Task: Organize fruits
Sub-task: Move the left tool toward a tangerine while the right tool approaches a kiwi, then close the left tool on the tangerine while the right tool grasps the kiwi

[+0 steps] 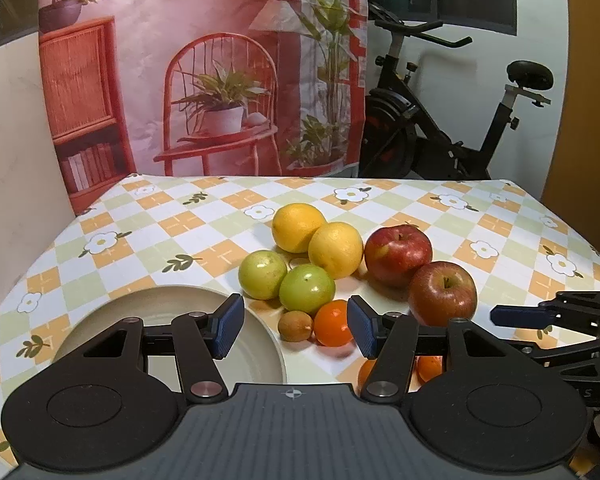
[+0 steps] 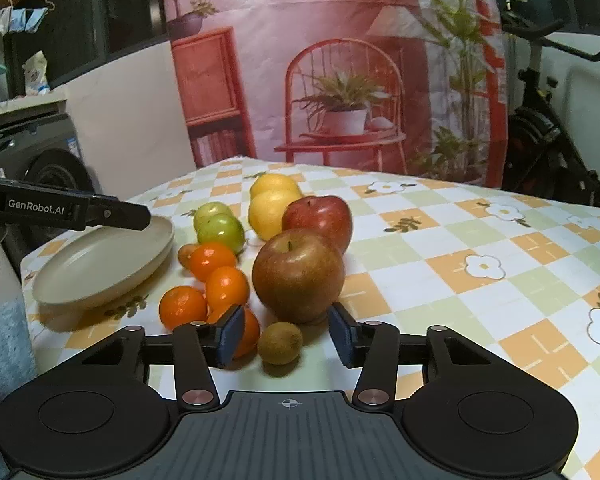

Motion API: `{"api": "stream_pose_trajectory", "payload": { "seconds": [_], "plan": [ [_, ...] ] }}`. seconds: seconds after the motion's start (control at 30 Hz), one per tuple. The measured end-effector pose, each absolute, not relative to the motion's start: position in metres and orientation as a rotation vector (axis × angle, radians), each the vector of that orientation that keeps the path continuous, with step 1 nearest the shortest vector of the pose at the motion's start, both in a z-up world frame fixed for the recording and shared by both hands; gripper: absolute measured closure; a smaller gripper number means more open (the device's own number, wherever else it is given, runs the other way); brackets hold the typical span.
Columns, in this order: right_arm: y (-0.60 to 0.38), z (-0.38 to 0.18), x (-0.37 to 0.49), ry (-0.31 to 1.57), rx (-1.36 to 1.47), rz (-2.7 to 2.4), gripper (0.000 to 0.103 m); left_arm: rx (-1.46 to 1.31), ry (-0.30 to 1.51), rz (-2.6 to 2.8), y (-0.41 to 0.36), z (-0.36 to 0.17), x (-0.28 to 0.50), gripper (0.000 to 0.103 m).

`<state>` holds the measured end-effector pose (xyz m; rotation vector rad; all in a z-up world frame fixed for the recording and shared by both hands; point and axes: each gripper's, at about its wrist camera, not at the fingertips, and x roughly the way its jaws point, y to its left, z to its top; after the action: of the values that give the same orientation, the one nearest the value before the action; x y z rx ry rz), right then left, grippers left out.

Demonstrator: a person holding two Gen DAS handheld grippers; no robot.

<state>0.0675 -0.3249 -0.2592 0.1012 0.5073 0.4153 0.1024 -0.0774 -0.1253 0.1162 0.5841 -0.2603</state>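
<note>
Two views are showing the fruit heaped beside a cream plate (image 1: 112, 316) on the worktop (image 1: 500, 216). From the left wrist, the left gripper (image 1: 296, 326) is hovering released, fingers (image 1: 230, 326) apart, with a small kiwi (image 1: 295, 326) and mandarin (image 1: 334, 322) lying just ahead between them. From the right wrist, the right gripper (image 2: 286, 334) is standing released too, bracketing another kiwi (image 2: 280, 343) without touching it; the right hand looks nearer its fruit.

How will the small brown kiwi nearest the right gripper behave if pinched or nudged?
The kiwi looks egg-shaped and free-standing, so a nudge would probably roll it. Its matte, fuzzy-looking skin should grip the pads well. It is small beside the apple, so probably light.
</note>
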Motion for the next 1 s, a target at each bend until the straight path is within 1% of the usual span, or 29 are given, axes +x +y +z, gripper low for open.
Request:
{"api": "stream_pose_trajectory", "payload": {
  "seconds": [0.2,0.6,0.83,0.9,1.0],
  "plan": [
    [-0.3206,-0.2611,0.0694,0.536,0.072,0.436,0.071,0.122,0.588,-0.284,-0.0800,-0.1266,0.1009,0.043],
    [-0.3204,-0.2607,0.0701,0.551,0.038,0.446,0.082,0.127,0.608,-0.305,-0.0809,-0.1291,0.1016,0.043],
    [-0.3220,-0.2613,0.0717,0.558,0.034,0.447,0.082,0.128,0.612,-0.314,-0.0817,-0.1301,0.1015,0.043],
    [-0.3219,-0.2620,0.0726,0.563,0.035,0.441,0.079,0.129,0.614,-0.320,-0.0824,-0.1307,0.1016,0.043],
    [-0.3215,-0.2628,0.0742,0.571,0.030,0.438,0.078,0.129,0.618,-0.327,-0.0823,-0.1311,0.1016,0.043]
  ]
}}
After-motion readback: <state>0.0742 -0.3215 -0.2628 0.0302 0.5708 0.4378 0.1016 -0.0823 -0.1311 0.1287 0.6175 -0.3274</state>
